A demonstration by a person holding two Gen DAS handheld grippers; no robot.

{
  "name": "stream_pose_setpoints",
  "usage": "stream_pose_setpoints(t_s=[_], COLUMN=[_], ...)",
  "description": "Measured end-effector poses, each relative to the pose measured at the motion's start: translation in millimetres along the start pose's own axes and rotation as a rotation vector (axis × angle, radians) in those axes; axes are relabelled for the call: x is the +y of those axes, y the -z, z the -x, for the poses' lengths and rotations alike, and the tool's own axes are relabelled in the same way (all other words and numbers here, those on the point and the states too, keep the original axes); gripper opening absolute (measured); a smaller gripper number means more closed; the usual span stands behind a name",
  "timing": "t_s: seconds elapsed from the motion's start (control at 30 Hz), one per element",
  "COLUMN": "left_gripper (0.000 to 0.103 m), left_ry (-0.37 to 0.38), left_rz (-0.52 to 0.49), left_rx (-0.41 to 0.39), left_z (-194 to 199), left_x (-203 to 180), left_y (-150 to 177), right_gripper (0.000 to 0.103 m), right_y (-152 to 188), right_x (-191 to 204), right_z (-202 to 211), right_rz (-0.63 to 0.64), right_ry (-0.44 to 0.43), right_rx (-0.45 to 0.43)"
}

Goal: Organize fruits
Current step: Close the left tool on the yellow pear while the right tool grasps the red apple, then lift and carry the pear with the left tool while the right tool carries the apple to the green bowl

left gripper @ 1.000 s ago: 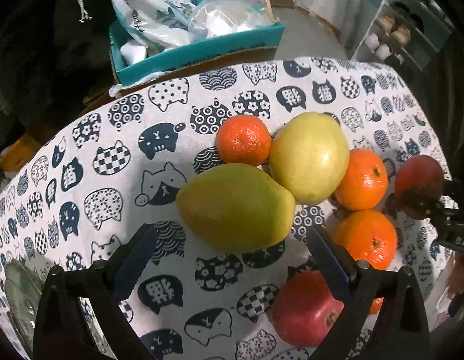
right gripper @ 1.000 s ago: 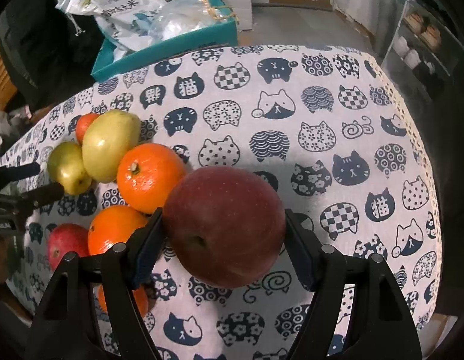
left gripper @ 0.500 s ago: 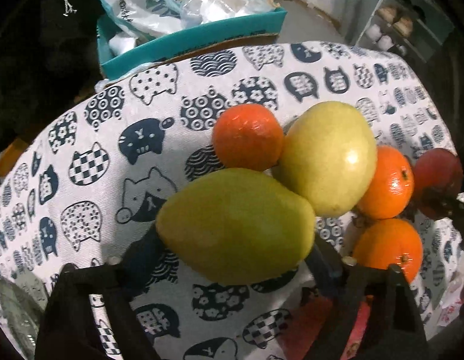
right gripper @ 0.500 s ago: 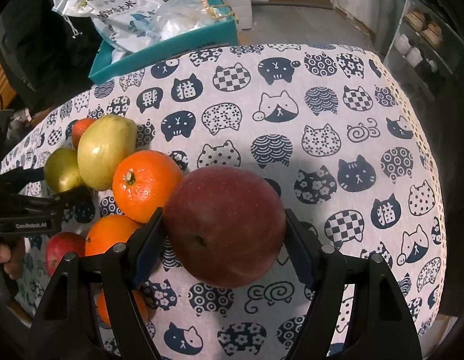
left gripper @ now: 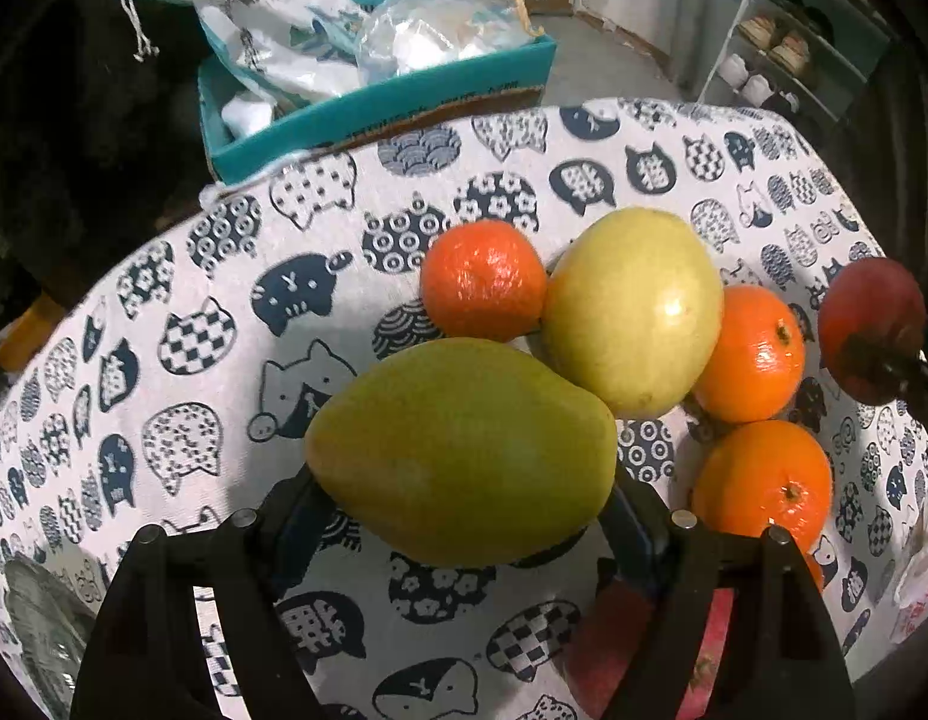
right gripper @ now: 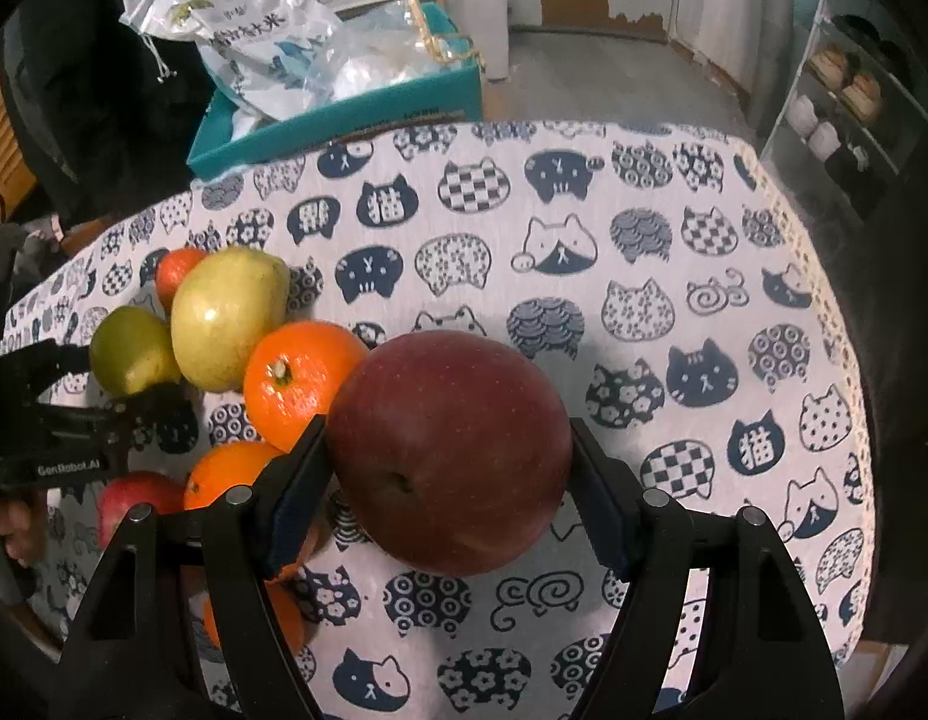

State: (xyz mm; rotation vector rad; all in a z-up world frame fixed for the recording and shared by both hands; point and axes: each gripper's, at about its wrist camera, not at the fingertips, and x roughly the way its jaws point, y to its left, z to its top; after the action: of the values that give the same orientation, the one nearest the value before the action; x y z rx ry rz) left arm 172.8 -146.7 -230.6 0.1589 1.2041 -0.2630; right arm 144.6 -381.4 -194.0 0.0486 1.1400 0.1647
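- Left gripper (left gripper: 464, 498), at the bottom centre of the left wrist view, has just been closing its jaws and now clamps the green pear (left gripper: 461, 450), with 1 dark pad against each end of the fruit.
- Green pear fills the middle of that view, lying on its side above the cat-print tablecloth (left gripper: 182, 372).
- Up and to the right of it, a small tangerine (left gripper: 483, 279) touches a yellow-green pear (left gripper: 635, 312).
- Further right, 2 oranges (left gripper: 749, 354) sit one above the other beside the yellow-green pear.
- At the lower right, a red fruit (left gripper: 608, 648) shows partly behind the gripper's right finger.
- At the upper centre, a teal box (left gripper: 380, 114) holding plastic bags stands beyond the table edge.
- Right gripper (right gripper: 449, 474), at the bottom centre of the right wrist view, is clamped on a dark red apple (right gripper: 449, 450), its pads pressing both sides.
- Red apple sits in the middle of that view, above the tablecloth.
- To its left, the fruit cluster lies at the middle left of the frame, with 1 orange just beside the apple.
- At the far left edge, the left gripper appears side-on, with a hand (right gripper: 14, 528) below it.
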Motion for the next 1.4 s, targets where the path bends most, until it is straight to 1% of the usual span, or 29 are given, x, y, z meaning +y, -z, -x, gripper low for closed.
stream_pose_setpoints(t_s=[0.2,0.33,0.63,0.87,1.0,1.4], left_gripper=[0.082,0.082,0.082,0.082,0.082,0.082], left_ry=[0.016,0.020,0.029,0.016,0.027,0.013], left_rz=[0.019,0.015,0.033,0.039,0.060,0.068], left_rx=[-0.055,-0.103,-0.183,-0.253,-0.276,-0.367], left_z=[27,48,95,130,148,202], left_x=[3,3,5,10,16,33], left_y=[-1,-3,-3,3,7,27], right_gripper=[0.074,0.074,0.074,0.074,0.074,0.074], right_y=[-10,-16,-24,-29,-32,-36], right_x=[9,17,29,43,55,95], right_z=[17,32,57,80,94,138], right_rz=[0.006,0.018,0.028,0.039,0.054,0.109], right_ry=[-0.001,-0.003,-0.019,-0.038,-0.052,-0.113], right_rx=[-0.056,-0.092,-0.148,-0.198,-0.228,-0.298])
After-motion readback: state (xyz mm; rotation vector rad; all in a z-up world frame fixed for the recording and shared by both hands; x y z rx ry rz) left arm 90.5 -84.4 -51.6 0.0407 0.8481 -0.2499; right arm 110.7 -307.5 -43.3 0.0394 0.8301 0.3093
